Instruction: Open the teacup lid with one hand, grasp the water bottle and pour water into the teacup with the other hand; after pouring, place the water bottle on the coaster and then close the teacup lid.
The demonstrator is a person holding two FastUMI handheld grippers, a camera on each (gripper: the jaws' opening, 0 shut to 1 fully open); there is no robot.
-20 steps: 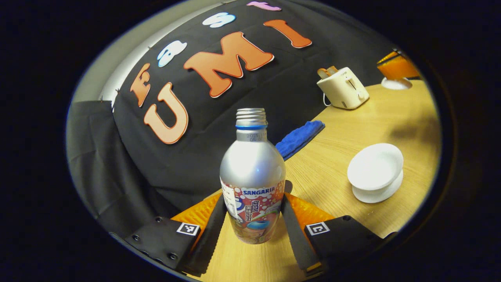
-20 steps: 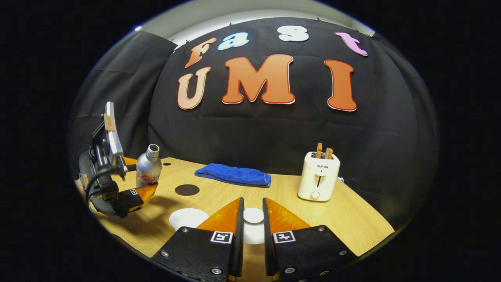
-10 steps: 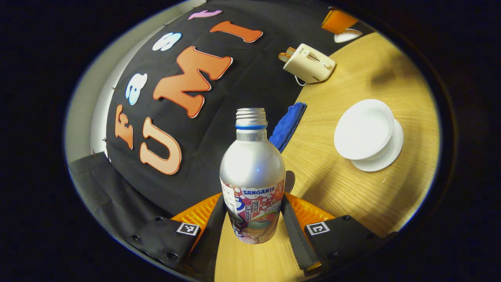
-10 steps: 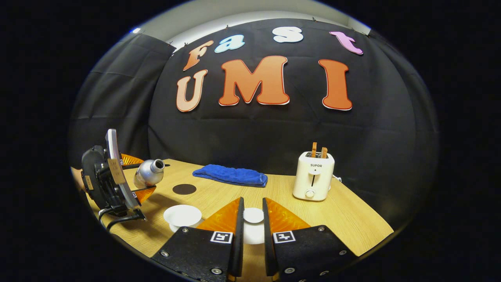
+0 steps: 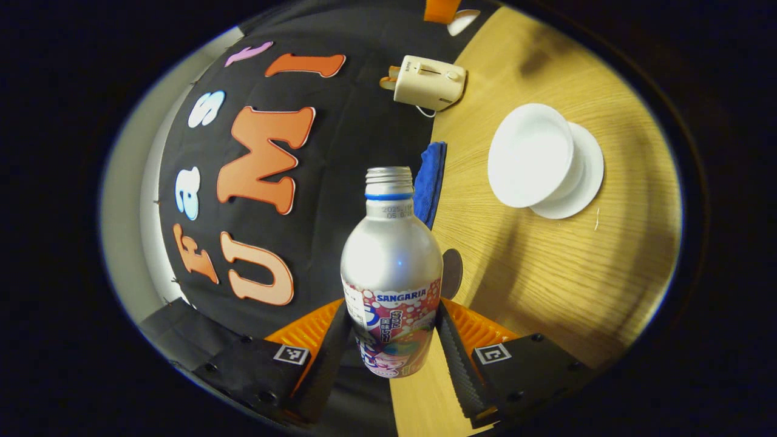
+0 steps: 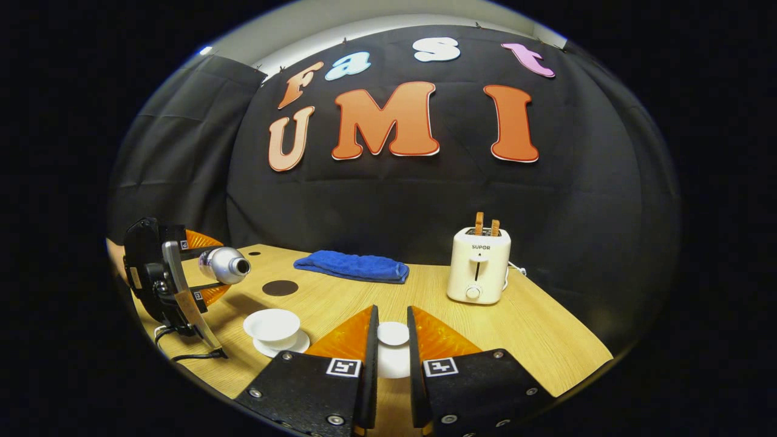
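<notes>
A silver water bottle (image 5: 391,255) without a cap sits between the fingers of my left gripper (image 5: 393,311), which is shut on its labelled lower half. In the right gripper view the bottle (image 6: 221,265) lies almost level in the left gripper (image 6: 197,274), its mouth pointing right, above and left of the teacup. The white teacup (image 6: 271,323) stands uncovered on its saucer (image 6: 291,347); the left gripper view has the teacup (image 5: 529,155) at upper right. My right gripper (image 6: 390,315) is shut on the white lid (image 6: 393,334), held over the table. A dark round coaster (image 6: 280,287) lies behind the cup.
A cream toaster (image 6: 478,265) with two slices in it stands at the back right of the wooden table (image 6: 534,340). A folded blue cloth (image 6: 351,267) lies along the back by the wall. A cable trails from the left gripper at the table's left edge.
The left gripper has rolled the bottle from upright to nearly level, mouth towards the cup. The right gripper with the lid has barely moved.
</notes>
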